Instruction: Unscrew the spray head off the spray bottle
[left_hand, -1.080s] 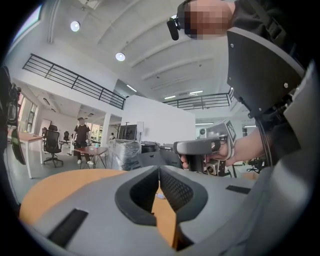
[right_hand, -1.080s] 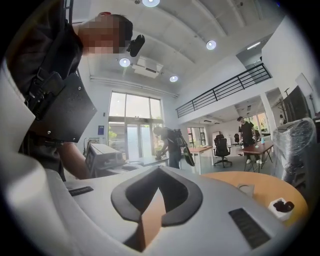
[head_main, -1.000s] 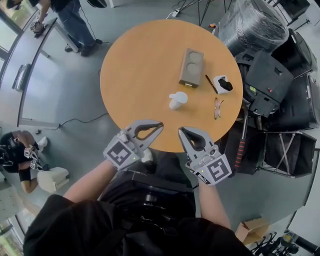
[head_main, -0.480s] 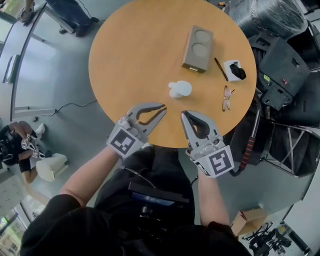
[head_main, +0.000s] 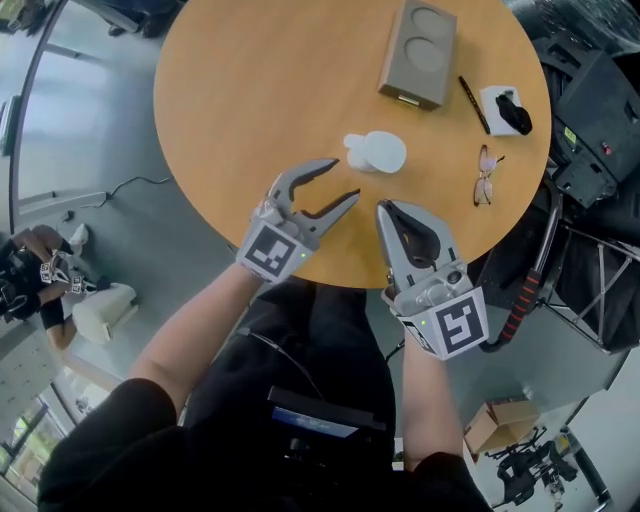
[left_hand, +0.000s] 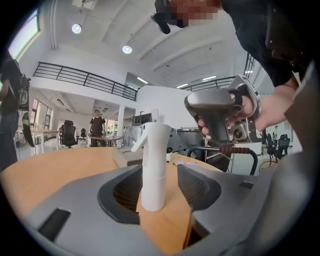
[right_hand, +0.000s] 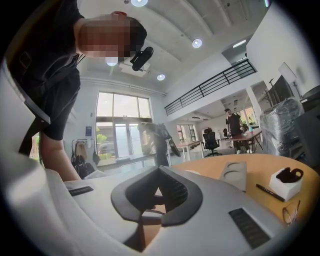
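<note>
A white spray bottle stands upright on the round wooden table, spray head on. My left gripper is just short of it, its jaws opening. In the left gripper view the bottle stands in line with the gap between the two fingers, a little beyond them, and neither pad touches it. My right gripper is shut with nothing in it, its tip above the table's near edge, below the bottle. The left gripper view also shows the right gripper held in a hand.
Beyond the bottle lies a grey box with two round recesses. To its right are a black pen, a white holder with a black object and a pair of glasses. Black equipment cases stand off the table's right side.
The left jaws have gone from shut to spread apart. Both grippers have come forward over the table edge toward the bottle. The right jaws stay shut.
</note>
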